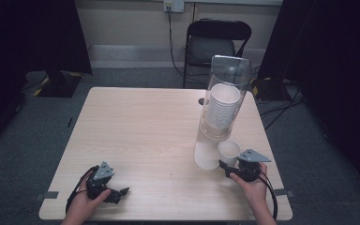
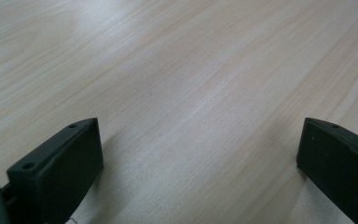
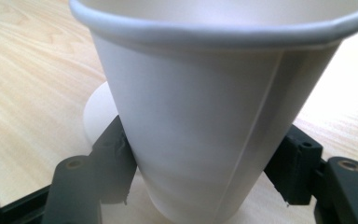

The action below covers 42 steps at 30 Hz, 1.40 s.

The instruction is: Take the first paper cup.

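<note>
While the right gripper [image 1: 228,165] sat at the near right of the table [image 1: 136,136], we had its jaws either side of a white paper cup [image 3: 214,126], low on the wall near the base. In the right gripper view both pads looked to be touching the cup, so we read that as a light grip rather than a firm one. The cup stood upright just in front of the clear dispenser tube [image 1: 226,96] with its stack of paper cups [image 1: 221,108], and right beside a white round patch [image 1: 206,157] on the tabletop that we couldn't identify.

Left gripper [image 1: 110,188] rested at the near left corner, jaws wide apart, nothing between them, bare wood in its view.

Risks as we judged them:
- Grip was low and the cup tapers downward, so a loose squeeze could let it slide up out of the pads or tip about the contact line.
- Thin paper wall: too much squeeze would oval or crease it; the rim already looked slightly uneven in the close view.
- Cup was close to the tube; a careless swing away from us could knock the tube, which is tall and narrow and likely easy to topple.
- Cable trailing off the right gripper could drag at the table edge.
</note>
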### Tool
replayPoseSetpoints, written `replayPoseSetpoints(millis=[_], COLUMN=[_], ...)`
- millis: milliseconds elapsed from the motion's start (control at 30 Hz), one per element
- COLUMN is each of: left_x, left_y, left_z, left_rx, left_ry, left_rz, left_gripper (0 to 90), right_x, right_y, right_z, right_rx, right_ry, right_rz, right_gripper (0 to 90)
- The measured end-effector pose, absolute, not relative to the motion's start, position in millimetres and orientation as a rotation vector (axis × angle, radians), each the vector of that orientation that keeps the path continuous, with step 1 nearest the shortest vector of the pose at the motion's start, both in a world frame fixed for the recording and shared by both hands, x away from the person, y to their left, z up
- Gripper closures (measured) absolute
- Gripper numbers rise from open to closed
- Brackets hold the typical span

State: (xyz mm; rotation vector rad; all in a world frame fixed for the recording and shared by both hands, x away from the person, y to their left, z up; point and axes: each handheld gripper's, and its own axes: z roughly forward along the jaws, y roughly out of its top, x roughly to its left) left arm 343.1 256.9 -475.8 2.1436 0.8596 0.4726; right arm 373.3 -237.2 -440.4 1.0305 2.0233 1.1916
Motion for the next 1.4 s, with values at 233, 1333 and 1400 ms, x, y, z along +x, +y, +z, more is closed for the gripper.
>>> replayPoseSetpoints(millis=[233, 1333, 1400], left_x=[343, 343, 343], left_y=[257, 257, 257], left_z=[-476, -476, -476], left_rx=[2.144, 2.144, 2.144], left_ry=[0.856, 0.856, 0.855], left_rz=[0.47, 0.47, 0.47], left_gripper=[0.0, 0.0, 0.0], right_x=[356, 376, 376], right_y=[-227, -87, -83], right_z=[-443, -451, -453], right_rx=[0.999, 0.791, 0.787], right_ry=[2.066, 2.302, 2.31], right_rz=[1.233, 1.348, 1.339], right_gripper=[32.3, 30.5, 30.3])
